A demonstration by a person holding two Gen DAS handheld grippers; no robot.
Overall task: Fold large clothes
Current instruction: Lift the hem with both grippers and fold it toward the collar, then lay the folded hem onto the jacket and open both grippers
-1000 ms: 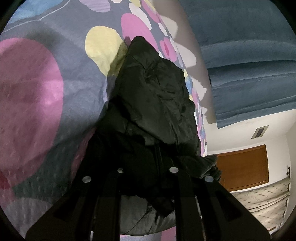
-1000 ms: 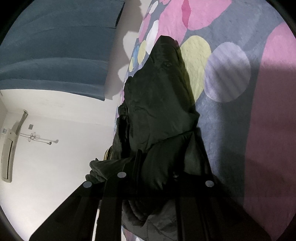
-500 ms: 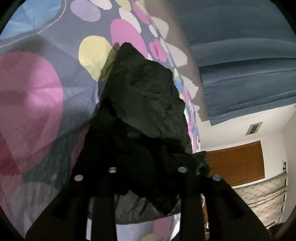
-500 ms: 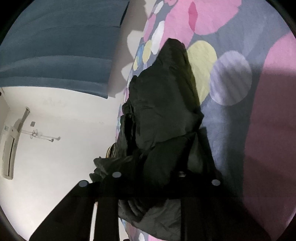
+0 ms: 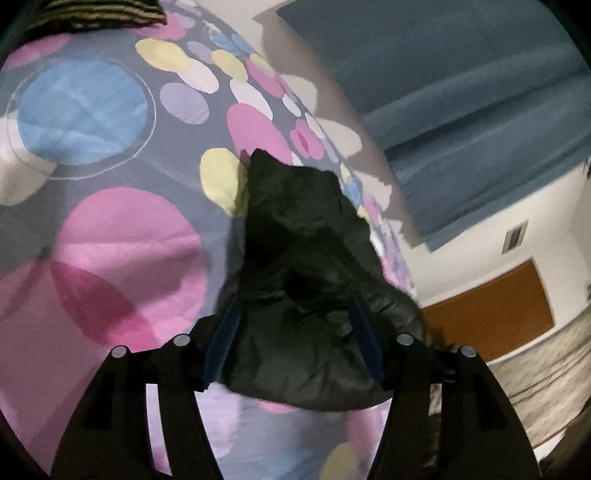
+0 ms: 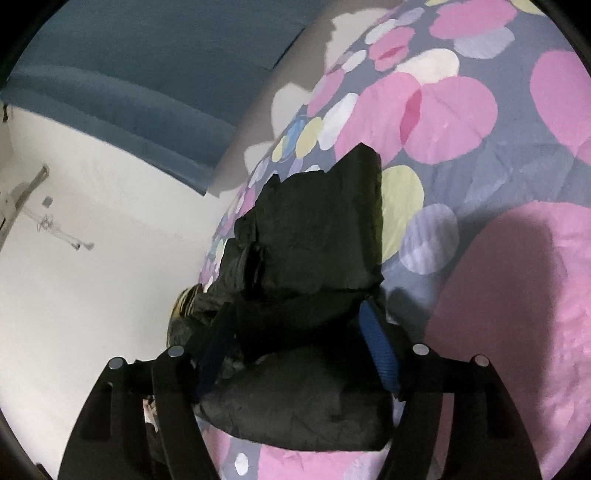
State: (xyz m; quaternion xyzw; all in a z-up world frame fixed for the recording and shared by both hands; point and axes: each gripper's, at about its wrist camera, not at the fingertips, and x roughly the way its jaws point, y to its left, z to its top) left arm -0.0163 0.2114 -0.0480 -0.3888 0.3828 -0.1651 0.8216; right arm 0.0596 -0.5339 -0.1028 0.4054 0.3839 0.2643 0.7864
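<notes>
A black puffy jacket (image 5: 303, 266) lies in a folded heap on a bedspread with coloured circles (image 5: 110, 236). It also shows in the right wrist view (image 6: 314, 258). My left gripper (image 5: 293, 306) is open, its blue-padded fingers (image 5: 221, 339) spread either side of the jacket's near end. My right gripper (image 6: 299, 328) is also open, its fingers (image 6: 380, 350) standing apart around the jacket's near fold. Neither grips the cloth.
The bedspread (image 6: 498, 258) stretches wide around the jacket. A blue curtain (image 5: 461, 92) hangs past the bed's far edge, with a white wall (image 6: 92, 277) and a brown door (image 5: 491, 306) beyond. A striped pillow (image 5: 103, 14) lies at the bed's far end.
Both grippers have opened and let go of the jacket, which now rests on the bed. Both have drawn back and tilted, so more of the bedspread shows.
</notes>
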